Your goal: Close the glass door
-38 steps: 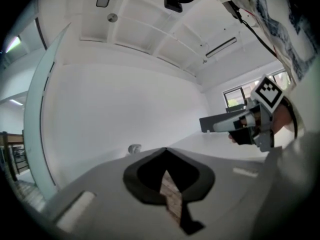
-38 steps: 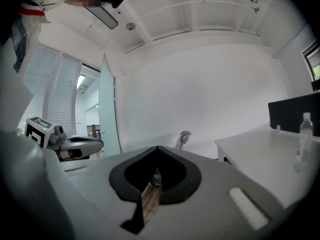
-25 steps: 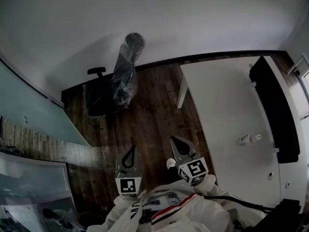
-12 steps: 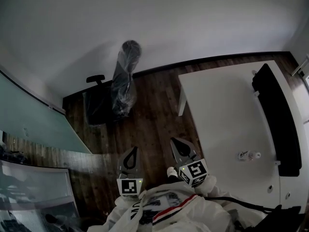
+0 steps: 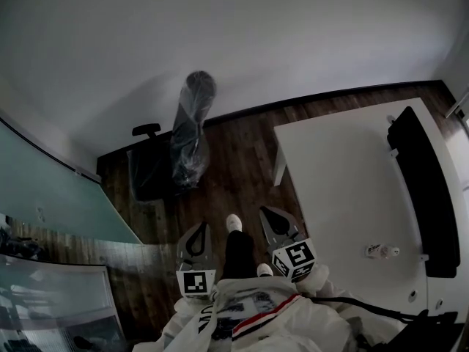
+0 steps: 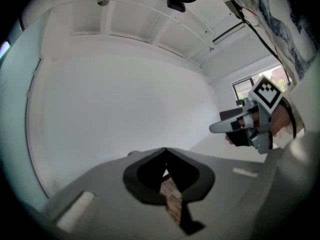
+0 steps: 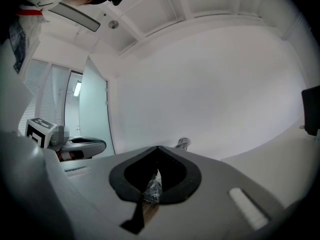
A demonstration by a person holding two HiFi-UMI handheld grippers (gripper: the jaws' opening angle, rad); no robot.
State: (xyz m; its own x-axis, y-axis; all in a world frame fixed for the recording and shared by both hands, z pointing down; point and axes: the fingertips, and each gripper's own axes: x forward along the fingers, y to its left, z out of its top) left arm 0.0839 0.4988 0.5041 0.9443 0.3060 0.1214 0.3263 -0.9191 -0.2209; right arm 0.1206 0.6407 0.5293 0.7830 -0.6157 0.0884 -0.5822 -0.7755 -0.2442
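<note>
Left tool (image 5: 198, 229) jaws together, empty; right tool (image 5: 270, 217) likewise, above wooden floor (image 5: 242, 169).

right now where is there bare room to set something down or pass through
Most of the white table is bare, from its left edge to the black object along its right side; only a small bottle sits there. The wood floor between table and office chair is open. Crowded: the chair and wrapped object by the wall.

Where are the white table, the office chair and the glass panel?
white table (image 5: 344, 174): head view, bare top.
office chair (image 5: 150, 173): head view, its back.
glass panel (image 5: 51, 193): head view, pane's middle.
</note>
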